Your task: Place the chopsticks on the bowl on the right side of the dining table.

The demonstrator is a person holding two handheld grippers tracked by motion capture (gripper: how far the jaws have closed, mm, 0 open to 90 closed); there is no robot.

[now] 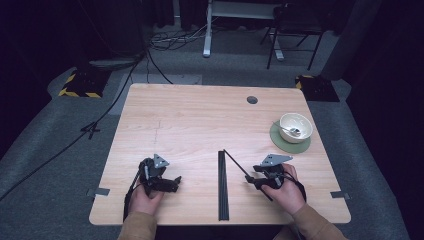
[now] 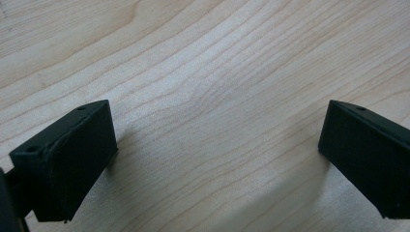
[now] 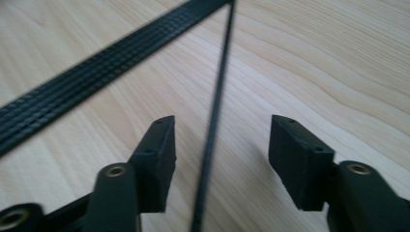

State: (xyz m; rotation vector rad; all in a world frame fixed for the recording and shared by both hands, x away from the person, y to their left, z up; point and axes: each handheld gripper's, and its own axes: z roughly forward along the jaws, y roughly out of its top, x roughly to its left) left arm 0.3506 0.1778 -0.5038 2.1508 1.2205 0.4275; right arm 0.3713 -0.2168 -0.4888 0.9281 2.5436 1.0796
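High view: the left claw rests low on the table, held in a hand, its jaws pointing toward the middle of the board. The right claw sits in the other hand, and a thin rod runs from its tip up and away to the far end of a flat black strip. The strip lies just left of the right claw, well right of the left one. Beyond the right claw, near the far right edge, a bowl with a spoon stands on a green mat.

Left gripper view: the left claw is released, its two jaws standing wide apart over bare wood, nothing between them.

Right gripper view: the right claw is half spread. The rod passes between the jaws, nearer the left one, with a gap on each side, so the pads do not press on it. The rod runs straight ahead from the claw. The strip lies to the claw's left, slanting away to meet the rod far ahead.
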